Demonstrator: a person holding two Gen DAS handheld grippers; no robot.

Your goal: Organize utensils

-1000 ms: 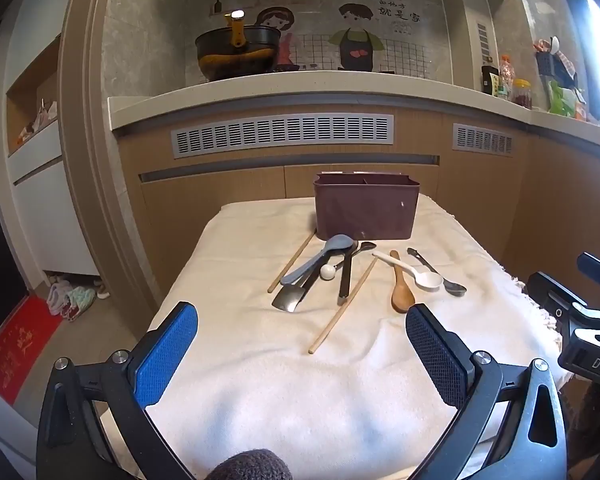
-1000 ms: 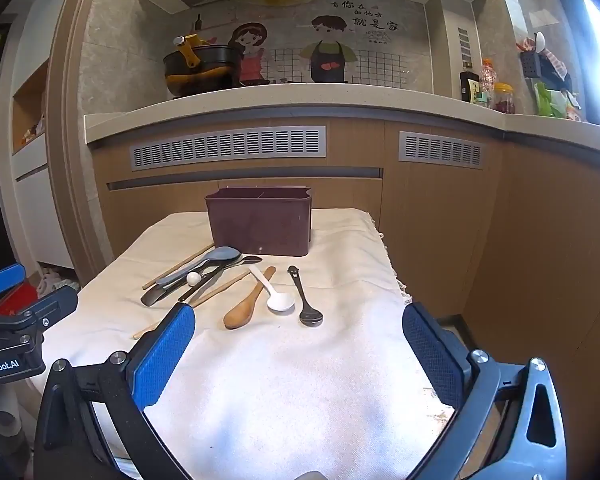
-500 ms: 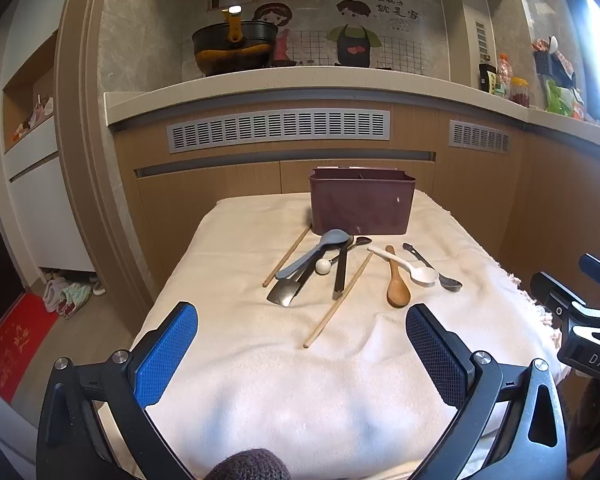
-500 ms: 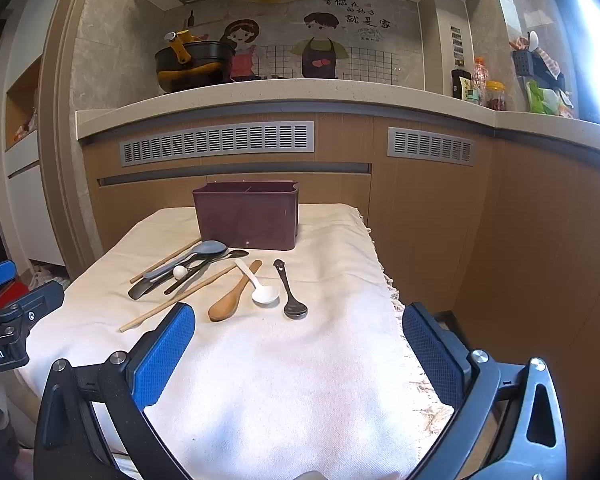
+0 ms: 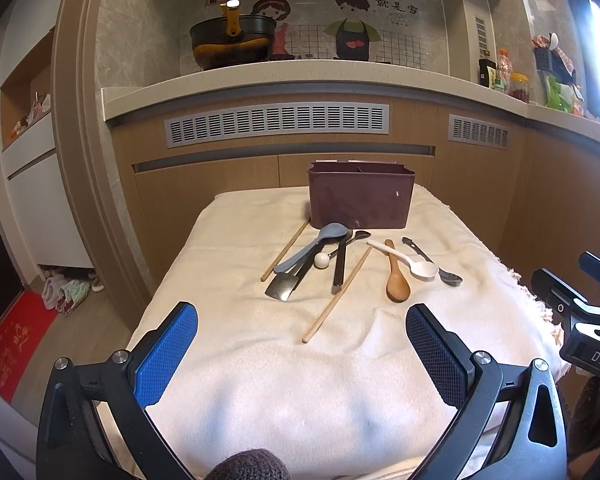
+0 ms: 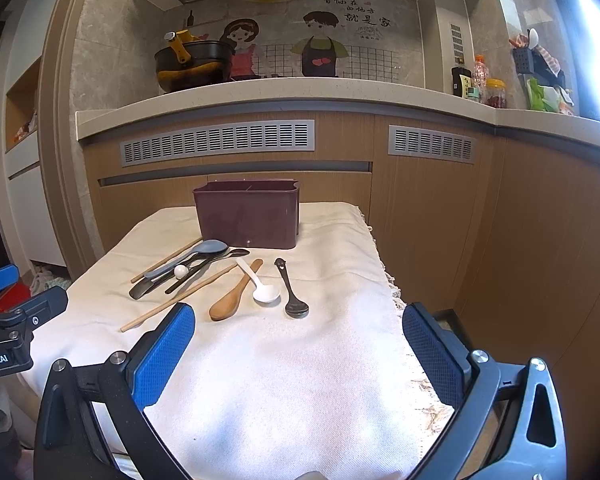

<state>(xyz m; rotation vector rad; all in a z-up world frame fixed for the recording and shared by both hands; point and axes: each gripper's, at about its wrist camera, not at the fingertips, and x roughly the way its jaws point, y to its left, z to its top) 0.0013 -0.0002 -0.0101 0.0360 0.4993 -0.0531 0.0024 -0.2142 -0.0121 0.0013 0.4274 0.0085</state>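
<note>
- The tabletop, draped in a cream cloth, fills the space ahead of both my claws and runs under them.
- My left claw hangs over the near part of the cloth, fingers spread wide, nothing between them.
- My right claw is likewise spread wide and empty, nearer the fringed right edge of the cloth.
- The maroon utensil holder stands upright at the far end, straight ahead of the left claw and ahead-left of the right one. I see an inner divider at its rim, but cannot see what lies inside.
- The utensils lie loose on the cloth between the claws and the holder, well apart from both claws.
- A long chopstick reaches closest to the left claw.
- A grey-blue spoon overlaps a flat metal spatula and dark-handled pieces, just before the holder.
- A wooden spoon, a white spoon crossing its handle, and a dark spoon lie ahead of the right claw.
</note>
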